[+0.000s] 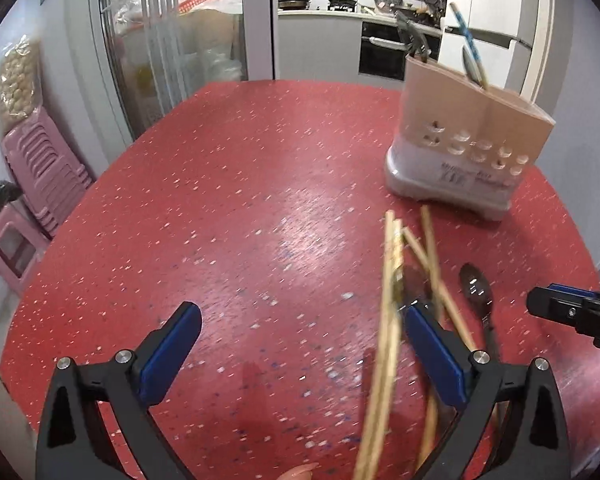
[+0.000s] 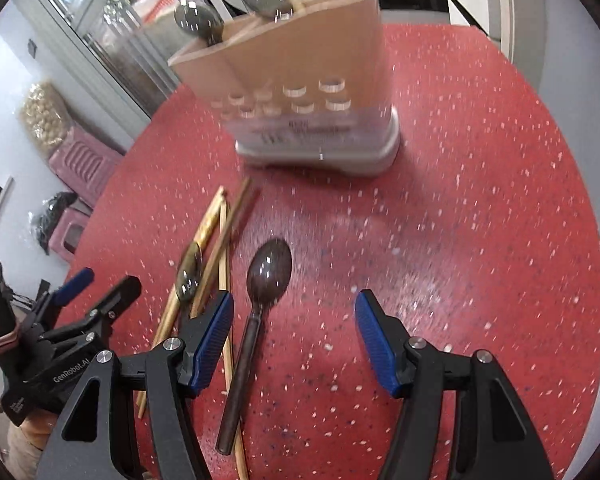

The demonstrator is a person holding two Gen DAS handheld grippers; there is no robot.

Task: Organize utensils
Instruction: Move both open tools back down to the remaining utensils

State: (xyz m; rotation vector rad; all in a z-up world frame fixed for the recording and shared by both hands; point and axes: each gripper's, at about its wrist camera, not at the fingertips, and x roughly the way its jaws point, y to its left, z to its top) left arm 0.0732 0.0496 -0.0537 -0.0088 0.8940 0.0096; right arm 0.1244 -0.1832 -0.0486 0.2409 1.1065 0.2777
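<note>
Several bamboo chopsticks (image 1: 390,260) lie crossed on the red speckled table (image 1: 220,200), with a small metal spoon (image 2: 189,276) among them. Beside them to the right lies a dark brown spoon (image 1: 476,288). My left gripper (image 1: 302,312) is open wide above the table, its right finger over the chopsticks (image 2: 210,224). My right gripper (image 2: 295,299) is open over the dark spoon (image 2: 268,272), whose handle passes close to the left finger, nothing pressed. The beige utensil holder (image 1: 472,136) stands beyond, holding spoons and a blue-patterned stick.
The holder (image 2: 300,72) has a grey base and sits near the table's far right edge. Stacked pink stools (image 1: 44,168) and a glass-door cabinet (image 1: 172,60) stand left of the table. The left gripper (image 2: 106,280) shows at the lower left of the right wrist view.
</note>
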